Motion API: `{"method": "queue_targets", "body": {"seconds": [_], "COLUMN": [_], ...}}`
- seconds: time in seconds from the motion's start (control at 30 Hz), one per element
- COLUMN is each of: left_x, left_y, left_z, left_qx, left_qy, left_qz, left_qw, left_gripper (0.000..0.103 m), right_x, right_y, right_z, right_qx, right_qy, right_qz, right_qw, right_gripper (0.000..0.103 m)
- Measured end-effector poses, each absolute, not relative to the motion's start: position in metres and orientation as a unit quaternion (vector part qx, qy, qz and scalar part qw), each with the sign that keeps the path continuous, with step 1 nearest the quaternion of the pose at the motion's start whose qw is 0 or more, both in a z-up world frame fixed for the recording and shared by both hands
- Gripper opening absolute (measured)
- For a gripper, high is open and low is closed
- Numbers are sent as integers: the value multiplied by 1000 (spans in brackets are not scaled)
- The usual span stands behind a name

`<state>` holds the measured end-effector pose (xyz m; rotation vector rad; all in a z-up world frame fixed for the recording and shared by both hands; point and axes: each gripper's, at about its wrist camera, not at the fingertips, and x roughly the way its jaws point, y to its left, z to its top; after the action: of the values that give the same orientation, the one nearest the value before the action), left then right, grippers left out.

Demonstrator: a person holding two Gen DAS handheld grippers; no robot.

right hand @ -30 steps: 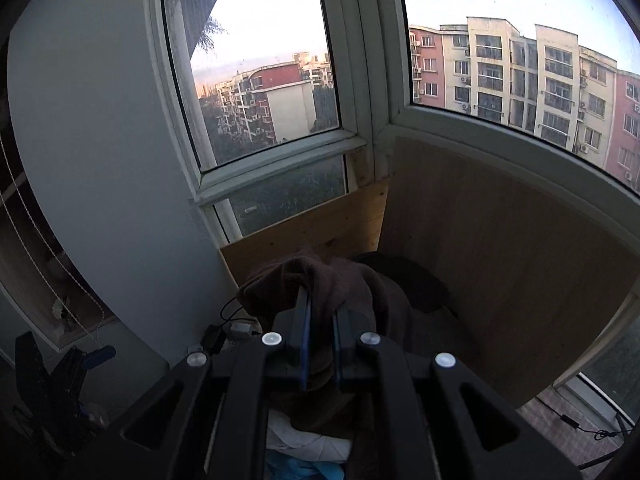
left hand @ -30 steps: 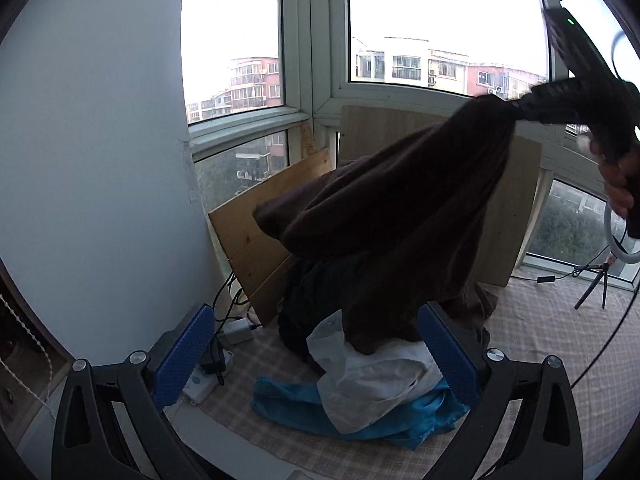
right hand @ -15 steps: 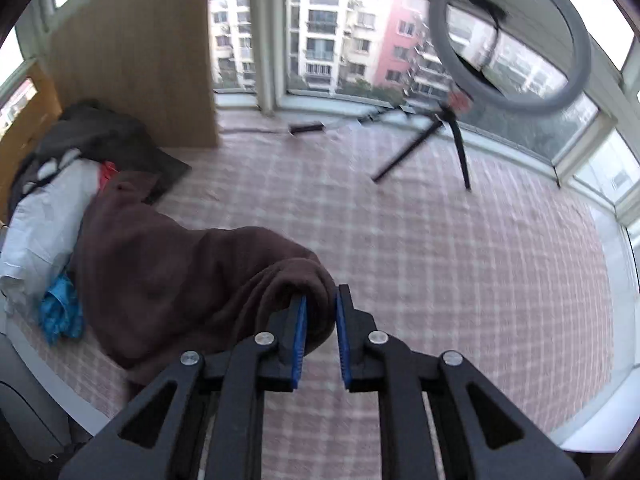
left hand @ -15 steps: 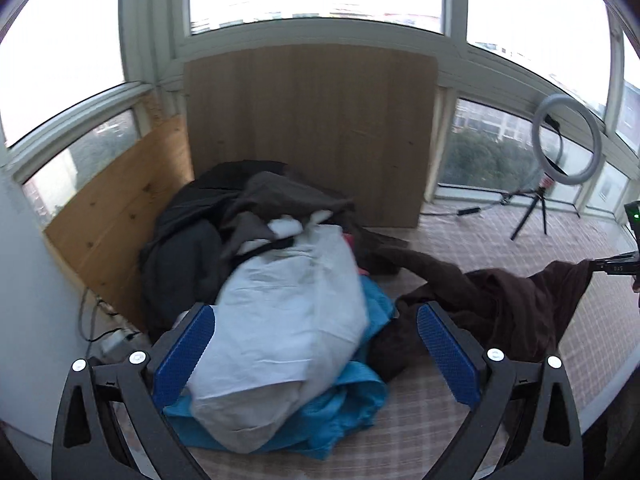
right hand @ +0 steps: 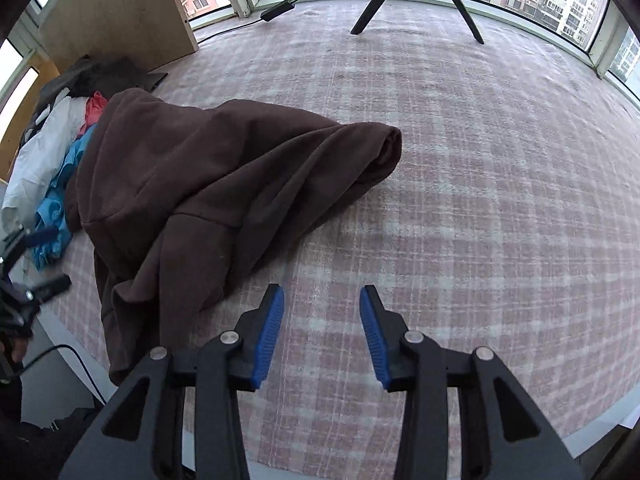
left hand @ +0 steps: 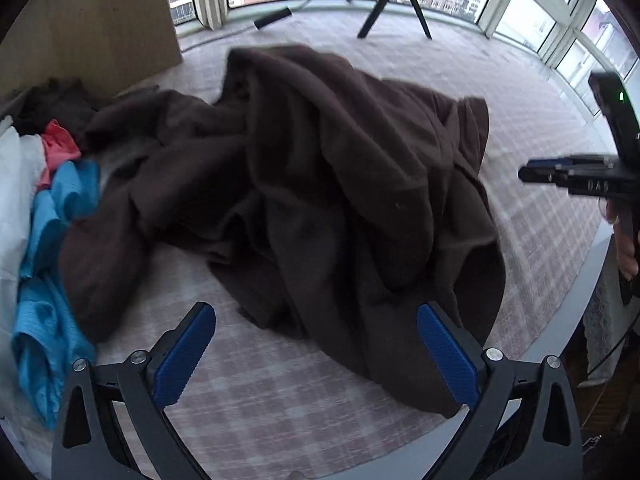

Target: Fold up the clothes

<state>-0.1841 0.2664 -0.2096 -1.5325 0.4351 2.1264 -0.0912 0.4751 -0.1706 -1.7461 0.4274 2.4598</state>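
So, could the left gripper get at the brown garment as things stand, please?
Probably yes: the left gripper is open, and the brown garment lies crumpled just ahead of it on the checked cloth, nothing between.

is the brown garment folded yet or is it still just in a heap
Not folded. The brown garment lies crumpled on the checked cloth, bunched in loose ridges, one edge hanging over the near side. Both grippers are open, off it.

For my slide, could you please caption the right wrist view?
Open right tool above the checked cloth, brown garment crumpled beside it.
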Motion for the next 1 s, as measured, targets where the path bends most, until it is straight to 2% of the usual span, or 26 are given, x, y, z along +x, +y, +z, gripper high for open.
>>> {"method": "queue_targets", "body": {"seconds": [0.1, 0.13, 0.17, 0.23, 0.27, 0.3, 0.33, 0.37, 0.43, 0.57, 0.7, 0.87, 0.9, 0.93, 1.0], "left_x": [-181, -184, -187, -191, -191, -190, -189, -189, -188, -181, -165, -156, -158, -170, -206], "left_y": [286, 287, 286, 281, 281, 280, 277, 274, 263, 219, 168, 118, 111, 105, 111], "left_z": [-235, -241, -244, -241, -238, -234, -228, -221, -206, -146, -65, 27, 40, 45, 49], "left_qx": [-582, -589, -601, -606, -604, -602, -601, -599, -597, -566, -522, -486, -487, -486, -472], "left_qy": [158, 147, 123, 86, 80, 79, 72, 65, 42, -16, -72, -96, -102, -107, -81], "left_qz": [768, 766, 762, 765, 767, 767, 767, 767, 768, 784, 800, 809, 808, 809, 833], "left_qw": [216, 209, 208, 200, 203, 209, 214, 219, 229, 254, 286, 315, 316, 313, 278], "left_gripper": [98, 84, 65, 56, 44, 37, 23, 13, 10, 8, 8, 9, 12, 20, 52], "right_x": [-113, -121, -129, -145, -151, -157, -161, -162, -159, -134, -92, -52, -53, -56, -70], "right_y": [482, 480, 478, 470, 464, 458, 453, 450, 444, 444, 444, 407, 402, 398, 396], "right_z": [-184, -189, -194, -204, -209, -213, -217, -216, -211, -168, -94, -5, 7, 17, 28], "right_qx": [-571, -574, -577, -584, -586, -589, -590, -585, -572, -517, -440, -386, -388, -392, -401], "right_qy": [164, 163, 161, 150, 137, 123, 112, 117, 137, 179, 222, 229, 225, 219, 206], "right_qz": [804, 802, 801, 798, 798, 799, 800, 802, 808, 837, 870, 891, 891, 891, 891], "right_qw": [27, 20, 14, 3, 2, 1, 5, -1, -21, -22, -28, -71, -74, -73, -58], "right_gripper": [39, 39, 39, 39, 39, 39, 39, 32, 5, 5, 5, 5, 5, 5, 5]}}
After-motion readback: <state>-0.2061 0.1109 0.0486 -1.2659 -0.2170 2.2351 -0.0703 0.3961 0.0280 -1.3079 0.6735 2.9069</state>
